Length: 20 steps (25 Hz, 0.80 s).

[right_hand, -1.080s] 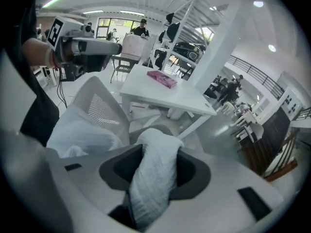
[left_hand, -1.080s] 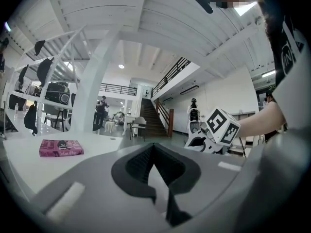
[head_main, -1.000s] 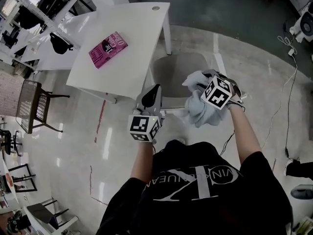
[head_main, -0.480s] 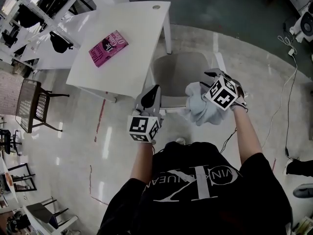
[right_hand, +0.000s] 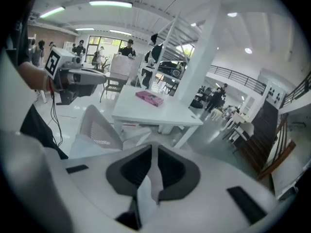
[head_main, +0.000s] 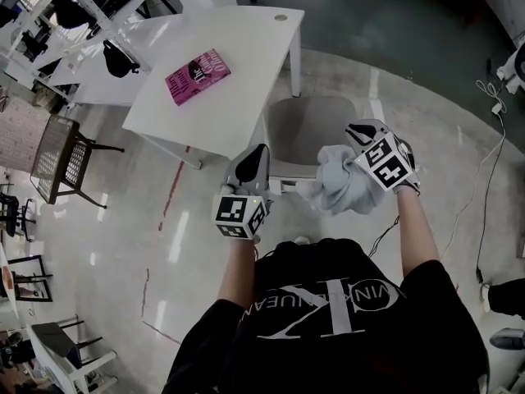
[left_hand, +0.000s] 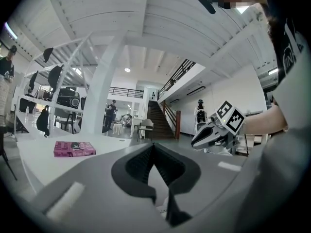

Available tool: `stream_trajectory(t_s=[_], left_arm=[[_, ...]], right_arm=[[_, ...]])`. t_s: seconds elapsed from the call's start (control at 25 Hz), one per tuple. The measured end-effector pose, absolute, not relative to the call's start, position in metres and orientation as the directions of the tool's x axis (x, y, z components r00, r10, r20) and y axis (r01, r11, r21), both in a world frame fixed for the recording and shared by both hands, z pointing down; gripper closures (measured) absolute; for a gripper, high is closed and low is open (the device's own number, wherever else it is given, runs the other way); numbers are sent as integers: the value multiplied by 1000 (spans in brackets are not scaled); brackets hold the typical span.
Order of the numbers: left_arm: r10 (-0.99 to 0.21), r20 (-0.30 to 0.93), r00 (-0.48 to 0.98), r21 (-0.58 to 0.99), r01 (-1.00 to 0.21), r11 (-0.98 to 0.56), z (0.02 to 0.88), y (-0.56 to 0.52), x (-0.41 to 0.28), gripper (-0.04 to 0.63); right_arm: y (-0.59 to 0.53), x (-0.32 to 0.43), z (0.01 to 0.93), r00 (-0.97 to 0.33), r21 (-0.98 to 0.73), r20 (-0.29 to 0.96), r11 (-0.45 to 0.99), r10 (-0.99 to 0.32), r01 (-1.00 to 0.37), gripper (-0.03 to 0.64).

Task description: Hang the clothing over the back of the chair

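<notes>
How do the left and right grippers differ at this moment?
The right gripper is closing its jaws on the clothing; the left gripper is shut and empty. The right gripper tilts downward; the left gripper points level. Both are by the chair.

We record the light grey chair [head_main: 308, 121] standing upright, seat toward the white table [head_main: 238, 64]. The pale grey clothing [head_main: 340, 185] is bunched in a crumpled wad just over its back.
</notes>
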<state>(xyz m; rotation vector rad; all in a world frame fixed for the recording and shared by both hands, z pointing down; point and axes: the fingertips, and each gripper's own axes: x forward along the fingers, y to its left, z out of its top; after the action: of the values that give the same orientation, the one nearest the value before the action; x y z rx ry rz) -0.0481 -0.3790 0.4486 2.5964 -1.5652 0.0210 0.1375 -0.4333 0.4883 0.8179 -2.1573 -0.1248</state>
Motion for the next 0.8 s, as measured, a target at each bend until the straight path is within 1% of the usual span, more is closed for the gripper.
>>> stream_trajectory(t_s=[0.16,0.52,0.8], left_arm=[[-888,73,454,83,-890,-448,449,-371,-43,584],[-907,92,410,93,-911,-402,445,-352,-24,584],[-920,79,384,111,-921,-375,438,-336,-10,584]], right_arm=[[-427,142,475,-507,306,609,771,-610,-559,580],[-403,172,447,-582,155,491,723,-648,-674,592],[-376,199,431,-590,122,388,674,-709,-729,592]])
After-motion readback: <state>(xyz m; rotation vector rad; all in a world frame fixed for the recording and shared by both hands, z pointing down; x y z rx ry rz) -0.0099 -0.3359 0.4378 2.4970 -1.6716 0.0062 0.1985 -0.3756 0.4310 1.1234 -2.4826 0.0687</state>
